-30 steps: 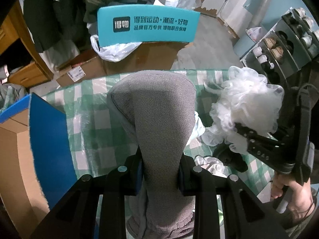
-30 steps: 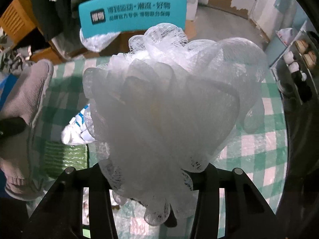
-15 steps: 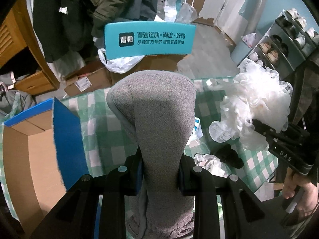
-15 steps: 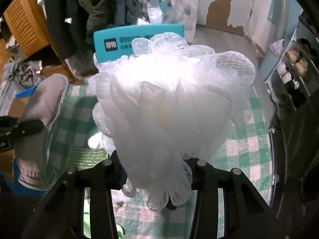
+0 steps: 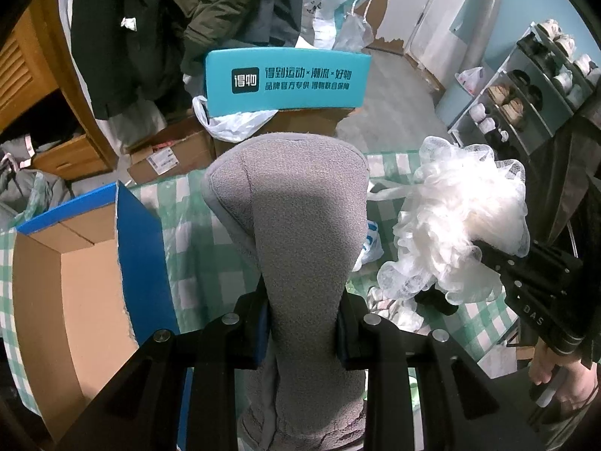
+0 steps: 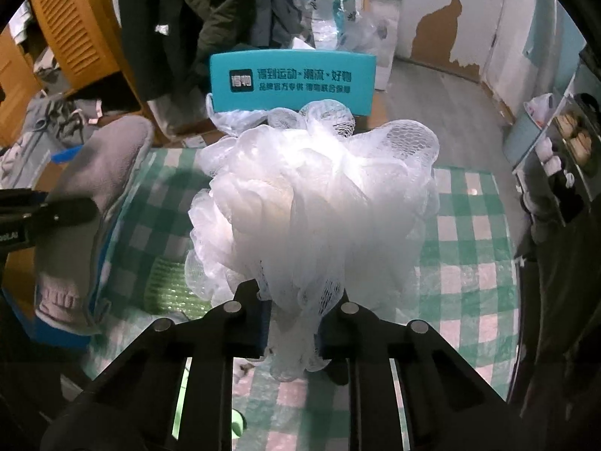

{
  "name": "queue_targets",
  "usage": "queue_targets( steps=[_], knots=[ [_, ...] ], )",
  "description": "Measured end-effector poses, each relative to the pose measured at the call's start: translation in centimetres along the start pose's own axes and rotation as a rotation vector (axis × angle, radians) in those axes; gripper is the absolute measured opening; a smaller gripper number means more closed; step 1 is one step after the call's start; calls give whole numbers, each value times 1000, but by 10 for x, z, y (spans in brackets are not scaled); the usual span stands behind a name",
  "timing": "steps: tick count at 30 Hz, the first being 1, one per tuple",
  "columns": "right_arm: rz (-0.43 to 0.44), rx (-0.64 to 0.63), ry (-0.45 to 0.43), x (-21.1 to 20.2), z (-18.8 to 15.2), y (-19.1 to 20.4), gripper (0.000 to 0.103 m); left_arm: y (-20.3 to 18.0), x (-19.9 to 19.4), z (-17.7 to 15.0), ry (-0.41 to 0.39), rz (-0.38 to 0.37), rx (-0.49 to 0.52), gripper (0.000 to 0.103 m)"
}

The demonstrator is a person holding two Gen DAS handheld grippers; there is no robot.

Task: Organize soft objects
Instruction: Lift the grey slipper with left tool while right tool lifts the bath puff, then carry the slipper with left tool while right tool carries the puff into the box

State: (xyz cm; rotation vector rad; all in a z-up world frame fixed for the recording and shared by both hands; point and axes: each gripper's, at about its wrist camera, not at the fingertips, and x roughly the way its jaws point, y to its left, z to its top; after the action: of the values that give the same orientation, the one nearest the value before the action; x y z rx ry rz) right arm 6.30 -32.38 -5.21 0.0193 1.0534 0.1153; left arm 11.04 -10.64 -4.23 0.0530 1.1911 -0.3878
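My left gripper point(image 5: 302, 317) is shut on a grey fleece sock point(image 5: 296, 218) and holds it upright above the green checked tablecloth point(image 5: 210, 248). The sock also shows at the left of the right wrist view point(image 6: 101, 188). My right gripper point(image 6: 295, 323) is shut on a white mesh bath pouf point(image 6: 319, 195), held above the cloth; the pouf shows at the right of the left wrist view point(image 5: 462, 221). An open cardboard box with blue flaps point(image 5: 75, 285) sits left of the sock.
A green scrubbing pad point(image 6: 172, 289), crumpled white pieces point(image 5: 394, 308) and a white-blue packet point(image 5: 370, 244) lie on the cloth. A teal sign point(image 5: 287, 80), cardboard boxes and hanging clothes stand behind the table. A shoe rack point(image 5: 526, 94) is at the right.
Both grippers have risen with their loads, so more of the room behind and more of the box show. The pouf and sock remain gripped.
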Motion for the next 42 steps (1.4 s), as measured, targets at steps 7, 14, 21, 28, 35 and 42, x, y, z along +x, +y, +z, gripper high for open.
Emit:
queue_targets(
  steps=[7,14,21,28,35,42],
  knots=[
    [25,7,-43,-14,6,6,15,4,-19,-1,-33,1,-2,28],
    [59,-24,-99,-31,15,24,14,15,-47,-2,-82,15,-8,28],
    [116,-65,-141,-46,22,51,14,31,-69,-8,-122,51,-24,28],
    [160,-118,-170,-55,33,84,13,56,-87,-13,-153,70,-66,28],
    [203,-177,-194,-60,45,127,13,84,-106,-23,-184,87,-119,28],
    [241,-243,-211,-62,57,172,13,115,-125,-32,-218,116,-170,28]
  ],
)
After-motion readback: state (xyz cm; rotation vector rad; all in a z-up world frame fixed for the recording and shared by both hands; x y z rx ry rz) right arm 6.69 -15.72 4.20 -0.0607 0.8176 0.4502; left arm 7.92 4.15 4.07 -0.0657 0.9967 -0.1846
